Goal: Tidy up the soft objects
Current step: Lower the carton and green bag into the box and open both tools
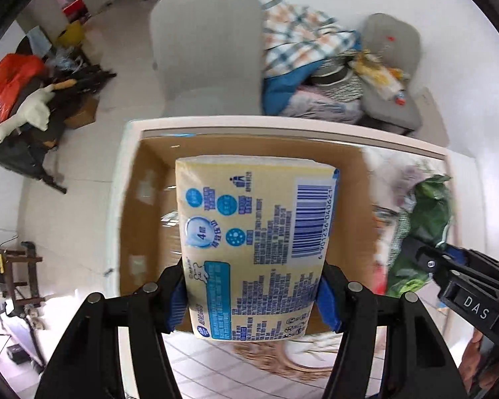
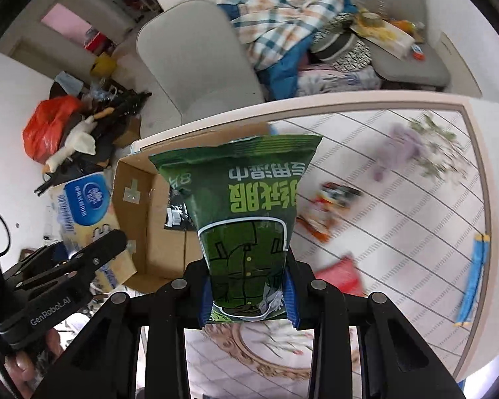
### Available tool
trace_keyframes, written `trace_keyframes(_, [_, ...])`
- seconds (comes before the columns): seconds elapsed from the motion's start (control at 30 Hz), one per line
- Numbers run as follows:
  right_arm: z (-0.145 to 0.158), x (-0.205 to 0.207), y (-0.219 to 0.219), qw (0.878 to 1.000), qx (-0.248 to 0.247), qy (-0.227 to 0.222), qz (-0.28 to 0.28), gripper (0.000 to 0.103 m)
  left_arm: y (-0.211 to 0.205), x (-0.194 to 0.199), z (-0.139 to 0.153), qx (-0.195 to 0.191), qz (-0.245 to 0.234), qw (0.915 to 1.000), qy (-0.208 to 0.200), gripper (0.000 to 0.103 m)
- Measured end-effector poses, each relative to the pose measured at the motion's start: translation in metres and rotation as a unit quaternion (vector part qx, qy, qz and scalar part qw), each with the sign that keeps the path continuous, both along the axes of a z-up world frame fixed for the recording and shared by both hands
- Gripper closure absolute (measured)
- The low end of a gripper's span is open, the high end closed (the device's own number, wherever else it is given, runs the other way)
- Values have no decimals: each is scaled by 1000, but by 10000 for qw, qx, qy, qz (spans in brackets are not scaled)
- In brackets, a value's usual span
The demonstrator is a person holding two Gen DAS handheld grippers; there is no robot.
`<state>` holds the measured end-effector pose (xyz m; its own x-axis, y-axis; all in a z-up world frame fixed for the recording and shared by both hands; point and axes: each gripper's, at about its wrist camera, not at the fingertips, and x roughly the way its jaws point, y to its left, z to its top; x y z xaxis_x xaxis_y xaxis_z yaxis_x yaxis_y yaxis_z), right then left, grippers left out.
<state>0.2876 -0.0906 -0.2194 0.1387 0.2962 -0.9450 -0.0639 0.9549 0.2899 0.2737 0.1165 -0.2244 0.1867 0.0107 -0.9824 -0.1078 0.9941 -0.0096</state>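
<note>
Tissue pack point(image 1: 252, 246), pale yellow, is pinched in the left gripper point(image 1: 252, 302) above an open cardboard box point(image 1: 149, 199) on the white, line-patterned table point(image 2: 399, 166). At its three o'clock, the right gripper point(image 2: 249, 299) clamps a green wipes pouch point(image 2: 243, 206). Beyond the table's twelve o'clock edge stand a grey chair point(image 1: 206, 53) and heaped bedding point(image 1: 299, 43).

Right gripper point(image 2: 249, 302) fingers pinch green packet point(image 2: 239, 199).

Cluttered home: chair point(image 1: 206, 50), bedding point(image 1: 299, 40)
</note>
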Motion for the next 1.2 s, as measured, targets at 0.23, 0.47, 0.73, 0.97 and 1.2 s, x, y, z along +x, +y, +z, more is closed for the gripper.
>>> trace_keyframes(0.23, [-61,30,64,9971,-651,353,201,67,61,38,-67,288,108,9979,572,42])
trace_keyframes(0.47, [-122,50,88,9902,-1181,682,286,67,91,62,-125,124,192,9926,1197,42])
trace_keyframes(0.73, [-154,62,89,9855,-1471,807,269,67,84,75,-154,229,-117,9888,1469,41])
trace_keyframes(0.97, [-159,69,93,9832,-1618,786,302,64,84,81,-152,225,-59,9888,1471,39])
trace_keyframes(1.2, [-142,69,91,9852,-1577,627,236,44,91,77,-130,142,85,9925,1215,32])
